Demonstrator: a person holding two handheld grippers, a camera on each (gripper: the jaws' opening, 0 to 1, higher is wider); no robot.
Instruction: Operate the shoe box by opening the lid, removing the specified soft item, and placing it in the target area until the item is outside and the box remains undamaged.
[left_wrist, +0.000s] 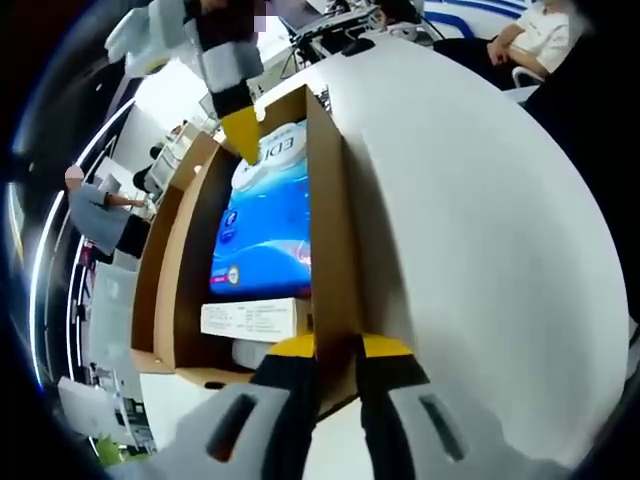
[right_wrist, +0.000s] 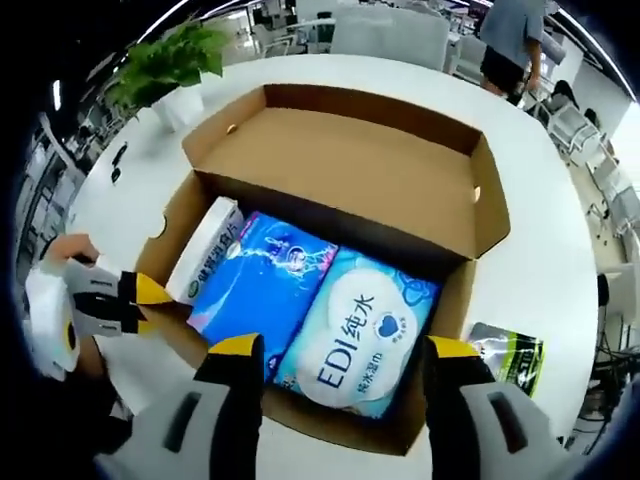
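- Two grippers work at one open cardboard shoe box that sits on a white table; its lid is folded back and stands open on the far side in the right gripper view.
- Inside the box lie a blue soft pack, a lighter pack of wipes marked "EDI" just beside it, and a small white carton against the box's left wall.
- All three items are in the box, touching one another.
- Left gripper: its jaws are closed on the box's side wall, yellow tips on either face of the cardboard; in the right gripper view it appears at the box's left edge.
- Right gripper: jaws spread wide, hovering over the wipes pack at the near edge of the box, holding nothing; in the left gripper view its yellow tip reaches down into the far end of the box.
- A green and black packet lies on the table to the right of the box, apart from it.
- A potted plant stands on the table beyond the box's far left corner.
- People are in the background: one seated, one standing.
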